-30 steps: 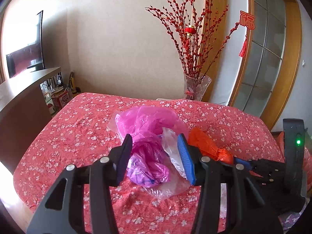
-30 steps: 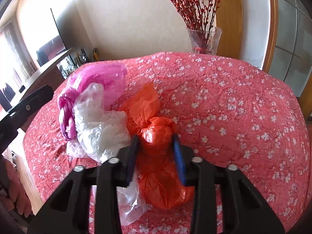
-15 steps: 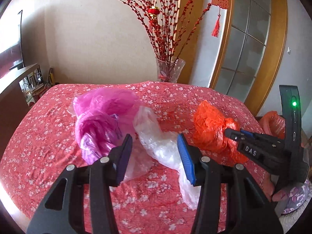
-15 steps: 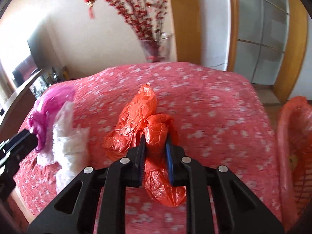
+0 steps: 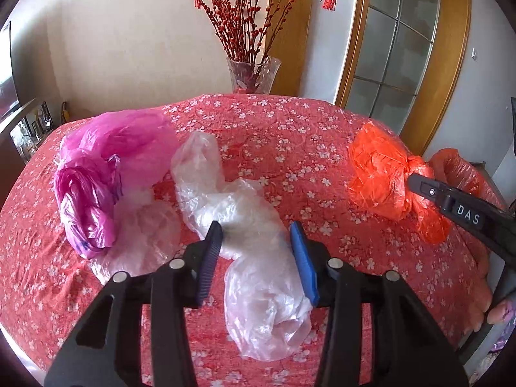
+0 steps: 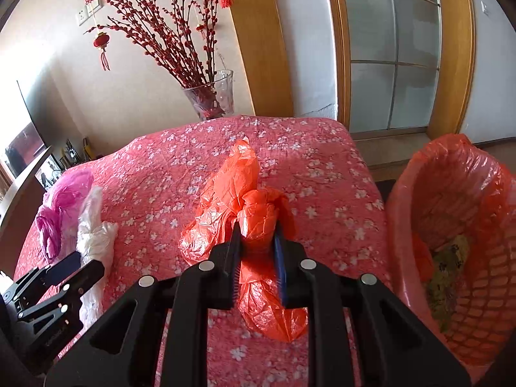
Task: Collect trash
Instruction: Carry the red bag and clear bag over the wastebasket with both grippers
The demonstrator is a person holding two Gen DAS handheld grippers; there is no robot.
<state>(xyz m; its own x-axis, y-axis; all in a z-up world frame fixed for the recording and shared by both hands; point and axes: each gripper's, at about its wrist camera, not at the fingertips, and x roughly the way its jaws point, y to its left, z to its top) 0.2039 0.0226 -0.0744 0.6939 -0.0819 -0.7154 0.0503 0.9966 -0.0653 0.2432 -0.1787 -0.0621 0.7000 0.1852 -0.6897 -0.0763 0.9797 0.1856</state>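
a: right wrist view first. orange bag (image 6: 245,200) crumpled, pinched between the pads of the right gripper (image 6: 258,242), jaws narrow and clamped on a bunched fold; rest of the bag sagging below the fingers onto the table (image 6: 322,148), near its right edge. just past that edge, trash basket (image 6: 477,290) lined with orange plastic, with some dark scraps inside.

b: left wrist view, same bag (image 5: 380,174) out toward the right edge of the table (image 5: 274,129), caught at its knotted end by the right gripper (image 5: 416,179) coming in from the right. basket rim (image 5: 458,167) just behind it.

a: and the left gripper (image 5: 254,245)?

b: jaws about half wide, just been closing, straddling the clear bag (image 5: 245,225) near the front edge. pads not plainly pressing the plastic; bag lying loose on the cloth between them.

a: left of that?

b: pink bag (image 5: 106,167) heaped toward the left edge, touching the clear one. same pair in the right wrist view: pink bag (image 6: 61,206), clear bag (image 6: 96,235), left gripper (image 6: 80,266) over the clear bag's near end.

a: far edge?

b: glass vase (image 5: 253,75) of red branches (image 6: 167,32) just behind it, against the wall.
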